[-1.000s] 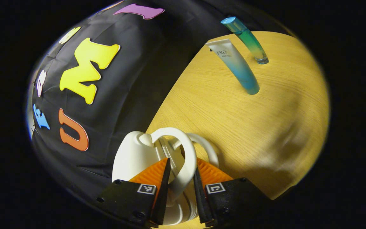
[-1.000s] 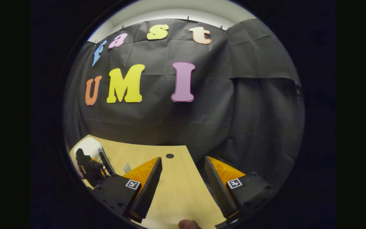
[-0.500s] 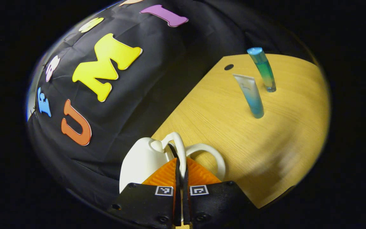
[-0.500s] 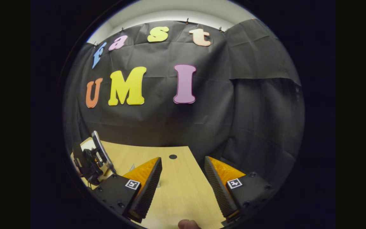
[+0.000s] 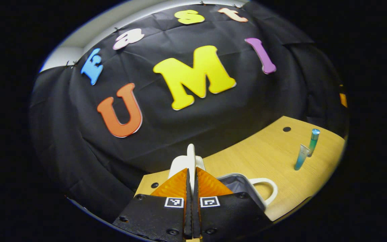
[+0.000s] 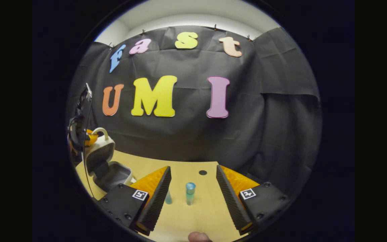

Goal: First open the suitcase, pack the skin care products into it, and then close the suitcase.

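The small white suitcase [image 6: 108, 166] stands open at the table's left, its grey-lined lower half [image 5: 235, 185] flat and its lid [image 6: 98, 152] raised. My left gripper [image 5: 191, 172] is shut on the lid's white handle [image 5: 190, 155], holding it up; it also appears from afar as the left gripper [image 6: 79, 132]. A blue-green bottle [image 5: 313, 138] and a white-to-blue tube [image 5: 301, 157] stand upright to the right. My right gripper [image 6: 191, 201] is open and holds nothing, with the bottle [image 6: 190, 193] standing farther off between its fingers and the tube [image 6: 168, 198] partly hidden by one finger.
The wooden table [image 6: 180, 218] has a dark round hole [image 6: 202, 172] near its back edge. The lower half's own handle [image 5: 267, 188] juts toward the bottles. A fingertip [image 6: 198, 237] of a person shows at the bottom.
The left gripper shut on the lid handle and swung the lid up, so the suitcase stands open. The right gripper shifted a little, and the bottle and tube came between its fingers.
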